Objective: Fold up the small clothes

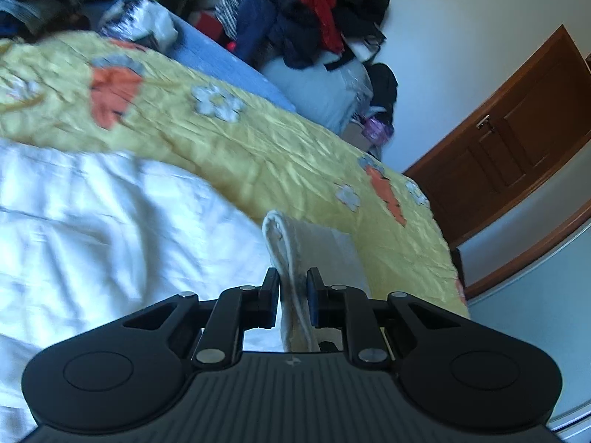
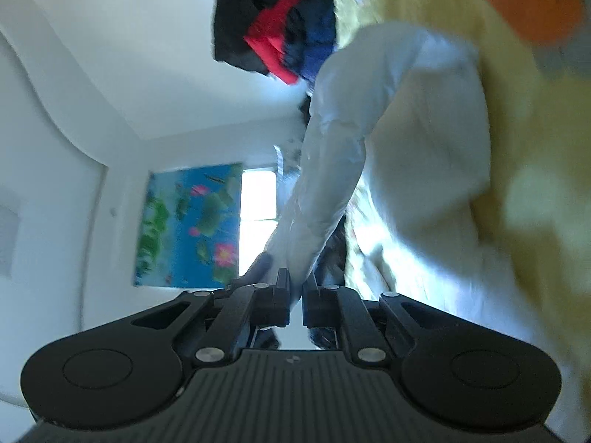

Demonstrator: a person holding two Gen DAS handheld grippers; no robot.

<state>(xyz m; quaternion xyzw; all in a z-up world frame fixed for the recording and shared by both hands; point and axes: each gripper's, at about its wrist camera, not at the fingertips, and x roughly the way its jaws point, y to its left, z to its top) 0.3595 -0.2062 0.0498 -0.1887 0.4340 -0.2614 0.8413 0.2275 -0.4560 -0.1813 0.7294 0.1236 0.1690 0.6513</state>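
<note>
So I've got this small white cotton garment (image 1: pixel 110 221) on the yellow flower-print quilt (image 1: pixel 258 140). My left gripper (image 1: pixel 293 295) is clamped on its rolled hem, my right gripper (image 2: pixel 295 295) pinching another edge. It looks light and floppy, so I'd say grab hems, not the middle. The heap of red and dark clothes (image 1: pixel 314 11) sits well clear, nothing's blocking.

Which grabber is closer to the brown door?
Left. The left gripper shows the door just past the bed; the right gripper's view shows no door.
</note>
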